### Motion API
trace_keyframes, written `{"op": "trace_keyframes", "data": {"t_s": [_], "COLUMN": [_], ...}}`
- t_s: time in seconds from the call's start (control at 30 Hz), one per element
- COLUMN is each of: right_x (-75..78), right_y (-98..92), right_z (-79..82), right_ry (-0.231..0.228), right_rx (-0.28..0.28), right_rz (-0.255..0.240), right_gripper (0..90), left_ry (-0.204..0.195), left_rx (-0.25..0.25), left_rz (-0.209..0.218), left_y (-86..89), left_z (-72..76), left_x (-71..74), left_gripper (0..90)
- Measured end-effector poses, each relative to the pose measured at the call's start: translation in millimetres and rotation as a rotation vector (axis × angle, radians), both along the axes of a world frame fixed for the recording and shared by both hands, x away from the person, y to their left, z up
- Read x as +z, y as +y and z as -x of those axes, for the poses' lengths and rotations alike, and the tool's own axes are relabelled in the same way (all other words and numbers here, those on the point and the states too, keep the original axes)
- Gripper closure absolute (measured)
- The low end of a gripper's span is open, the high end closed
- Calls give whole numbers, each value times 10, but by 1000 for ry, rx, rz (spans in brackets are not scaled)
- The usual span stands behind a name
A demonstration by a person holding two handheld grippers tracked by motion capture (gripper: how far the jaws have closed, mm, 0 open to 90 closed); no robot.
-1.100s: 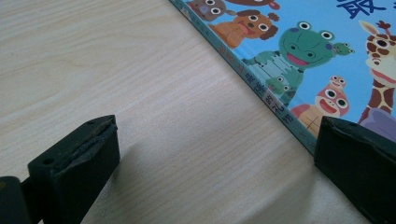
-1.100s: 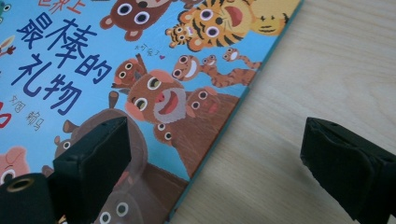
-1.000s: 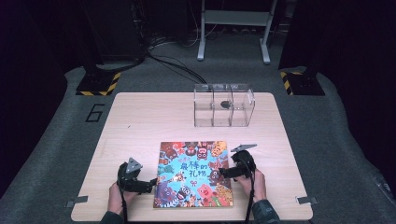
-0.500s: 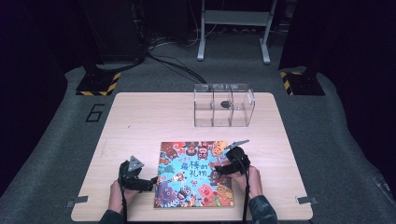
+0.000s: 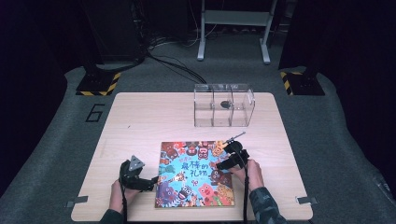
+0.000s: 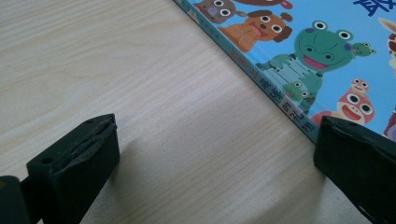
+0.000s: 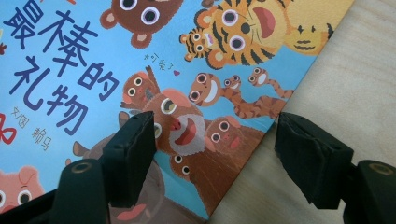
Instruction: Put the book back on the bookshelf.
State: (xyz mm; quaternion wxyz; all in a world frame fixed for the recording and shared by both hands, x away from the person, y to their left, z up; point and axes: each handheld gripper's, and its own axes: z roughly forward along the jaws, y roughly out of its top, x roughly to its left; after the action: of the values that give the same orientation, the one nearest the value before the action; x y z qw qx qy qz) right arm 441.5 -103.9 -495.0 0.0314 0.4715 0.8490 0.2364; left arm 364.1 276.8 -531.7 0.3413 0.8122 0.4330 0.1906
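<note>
**Around the work: table, clear box, floor fittings**

A light wooden table (image 5: 140,116) stands on grey carpet (image 5: 56,140). Toward its far edge sits a clear plastic box (image 5: 224,105) with compartments; a small dark object (image 5: 224,104) lies in the middle one. Beyond the table, black cables (image 5: 173,65) trail across the floor, near a grey metal stand (image 5: 233,28) and two bases with yellow-black hazard stripes (image 5: 98,84).

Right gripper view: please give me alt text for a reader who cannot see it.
The right gripper hangs low over the right edge of a colourful picture book, its two black jaws apart, one over the cartoon-animal cover, the other over the wooden table, pinching nothing. The jaws have just been closing.
</note>
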Motion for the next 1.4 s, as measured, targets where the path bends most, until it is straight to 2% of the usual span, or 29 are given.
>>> {"op": "trace_keyframes", "data": {"t_s": [0.1, 0.33, 0.53, 0.6, 0.63, 0.67, 0.7, 0.8, 0.83, 1.03, 1.13, 1.2, 1.23, 1.33, 1.4], "right_x": [-5, 4, 0, 3, 1, 1, 3, -1, -1, -2, 3, 0, -1, -14, -30], "right_y": [-9, -22, -125, -123, -123, -123, -122, -130, -132, -156, -151, -160, -168, -213, -267], "right_z": [-21, -27, -64, -61, -54, -54, -46, -57, -58, -74, -100, -111, -117, -133, -158], "right_ry": [-9, 2, 19, 22, 16, 16, 21, 10, 10, 17, 28, 28, 31, 40, 72], "right_rx": [20, -4, -35, -41, -41, -41, -48, -32, -30, -7, -34, -37, -55, -62, -77], "right_rz": [0, -13, -77, -75, -73, -73, -74, -69, -69, -78, -85, -88, -100, -132, -189], "right_gripper": [287, 327, 422, 429, 429, 429, 429, 429, 429, 440, 457, 466, 480, 510, 524], "left_ry": [1, 1, -3, 6, 18, 18, 10, 8, 22, 7, 1, 10, -10, -10, 2], "left_rx": [-1, -2, 4, -10, 22, 22, 51, 61, 62, 75, 55, 44, 62, 62, 54], "left_rz": [0, 0, 4, -23, 19, 19, 58, 62, 68, 61, 1, -5, 12, 12, 8], "left_y": [-1, -1, -6, 8, -12, -12, -22, -26, -18, -25, -41, -34, -51, -52, -45], "left_z": [0, 0, 0, -15, -13, -13, -25, -33, -38, -35, -30, -30, -29, -29, -30], "left_x": [0, 1, -2, 18, 22, 22, 29, 31, 30, 2, 7, 15, -3, -3, 6], "left_gripper": [2, 2, 4, 4, 2, 2, 2, 2, 2, 3, 18, 19, 19, 19, 19]}}
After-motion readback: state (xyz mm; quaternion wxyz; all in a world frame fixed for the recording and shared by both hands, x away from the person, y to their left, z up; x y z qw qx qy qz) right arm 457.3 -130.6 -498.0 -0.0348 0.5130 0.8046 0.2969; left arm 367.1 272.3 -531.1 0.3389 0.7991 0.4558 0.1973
